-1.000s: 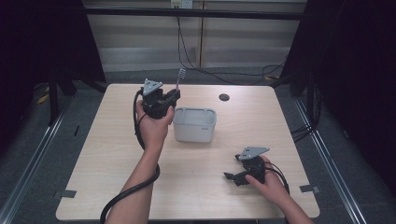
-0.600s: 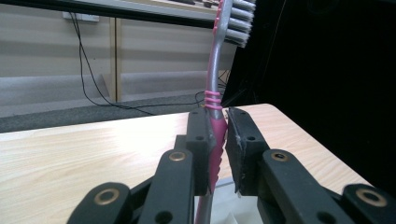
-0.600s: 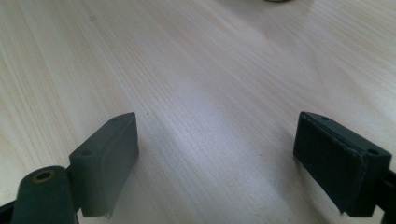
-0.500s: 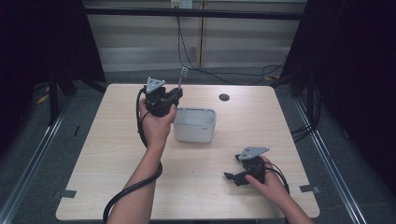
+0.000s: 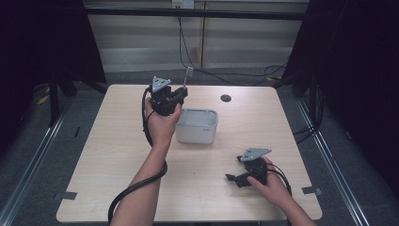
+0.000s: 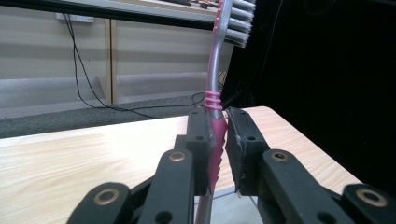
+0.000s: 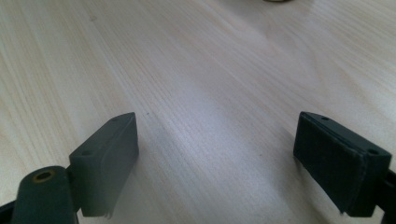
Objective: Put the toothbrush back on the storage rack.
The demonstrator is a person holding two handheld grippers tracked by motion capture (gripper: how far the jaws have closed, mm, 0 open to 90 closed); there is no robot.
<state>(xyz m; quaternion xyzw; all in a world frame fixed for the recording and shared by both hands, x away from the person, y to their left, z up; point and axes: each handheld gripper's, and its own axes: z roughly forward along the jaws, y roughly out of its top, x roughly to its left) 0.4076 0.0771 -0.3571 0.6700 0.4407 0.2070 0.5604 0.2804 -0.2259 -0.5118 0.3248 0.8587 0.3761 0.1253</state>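
My left gripper jaws clamp toothbrush | right gripper jaws apart | risk: thin handle pivots, misses container, frame centre

We've got a pink-and-grey plastic toothbrush with white bristles, a pale grey rectangular plastic tub, and a light wood-grain table. Black gripper pads too.

Overhead forward-down view; two close jaw-level views across the shared table.
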